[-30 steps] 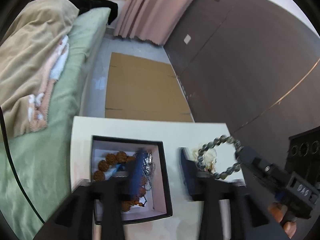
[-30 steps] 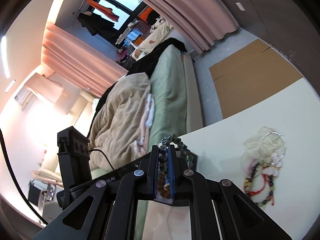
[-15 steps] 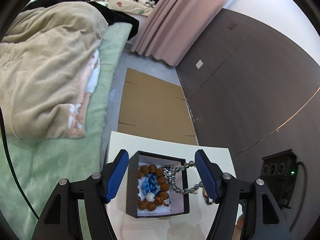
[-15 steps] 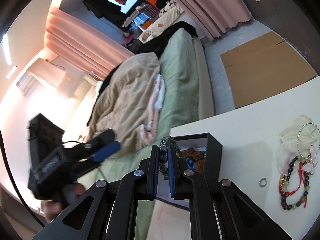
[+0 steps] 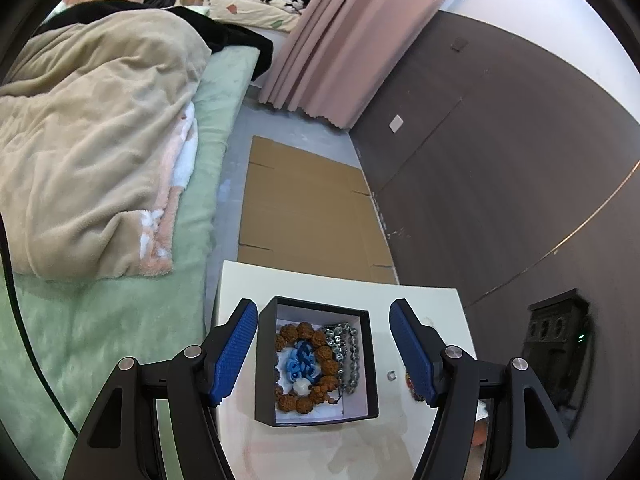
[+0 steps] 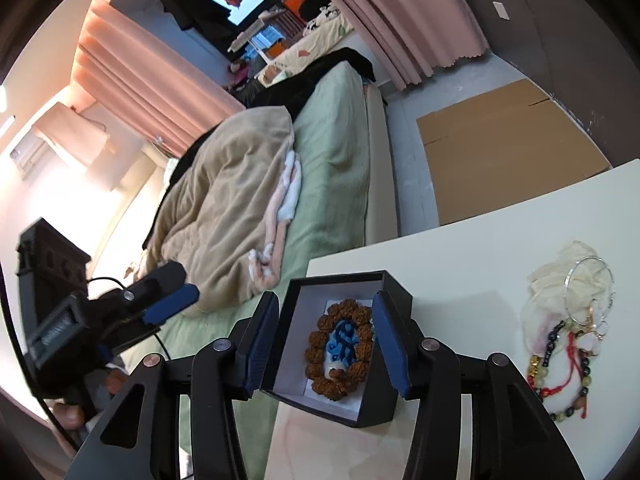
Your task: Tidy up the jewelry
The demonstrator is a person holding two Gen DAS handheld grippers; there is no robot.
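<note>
A black jewelry box [image 5: 264, 364] with a white lining stands on the white table [image 5: 304, 284]. In it lie a brown seed-bead bracelet [image 5: 310, 402] with a blue knot and a grey bead bracelet [image 5: 349, 354]. My left gripper [image 5: 324, 354] is open and empty above the box. My right gripper [image 6: 326, 344] is open and empty, its jaws on either side of the box [image 6: 396, 292] from above. The brown bracelet [image 6: 340, 350] shows there too. The left gripper's fingertips [image 6: 172, 304] show at the left of the right wrist view.
A pile of loose bracelets, a silver bangle and a pale pouch [image 6: 568, 332] lies on the table's right part. A small silver ring [image 5: 392, 376] lies right of the box. A bed with a beige blanket [image 5: 88, 152] is left of the table. Cardboard [image 5: 308, 212] lies on the floor.
My right gripper carried the grey bead bracelet over the box, opened and let it go; it now lies in the box. My left gripper drew back and up.
</note>
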